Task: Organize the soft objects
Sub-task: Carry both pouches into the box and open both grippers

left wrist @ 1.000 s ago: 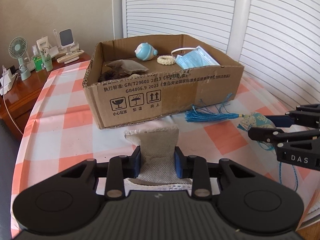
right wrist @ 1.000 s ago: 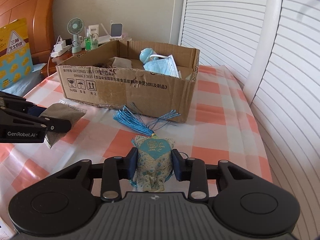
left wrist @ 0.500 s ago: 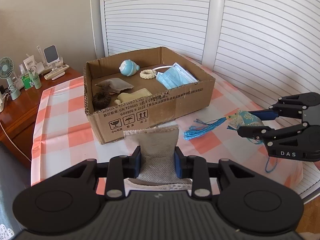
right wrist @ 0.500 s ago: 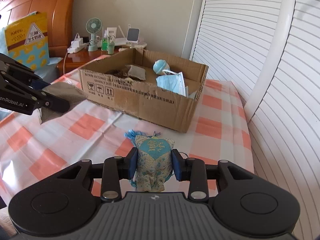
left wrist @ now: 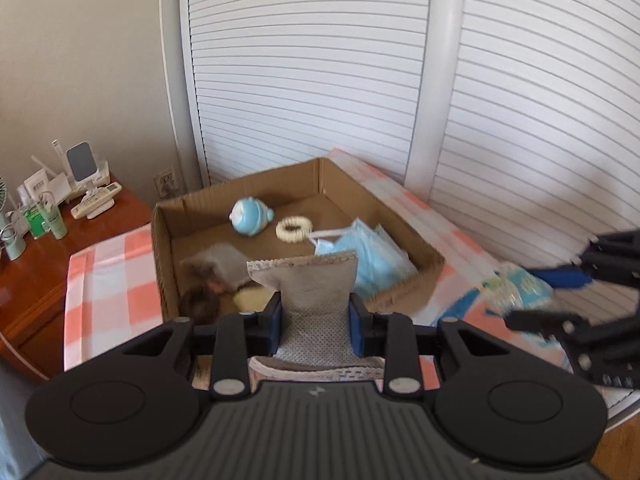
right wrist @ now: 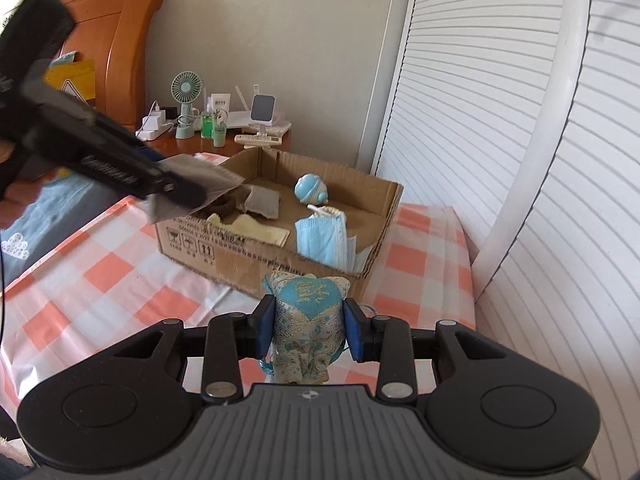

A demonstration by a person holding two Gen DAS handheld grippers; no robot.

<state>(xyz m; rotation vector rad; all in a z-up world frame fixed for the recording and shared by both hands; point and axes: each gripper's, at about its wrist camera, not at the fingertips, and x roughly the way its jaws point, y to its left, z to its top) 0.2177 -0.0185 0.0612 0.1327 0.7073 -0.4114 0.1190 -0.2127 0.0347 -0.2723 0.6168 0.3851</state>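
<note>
- While both grippers were loaded, the box was the obvious target.
- The grey pouch was pinched in the left gripper, up over the box's near edge.
- The sachet was clamped in the right gripper, short of the box, above the checked cloth.
- Bare floor beside the masks and the blue toy was probably best aimed for.
- Each piece should be lowered inside before being let go, one side at a time.
</note>
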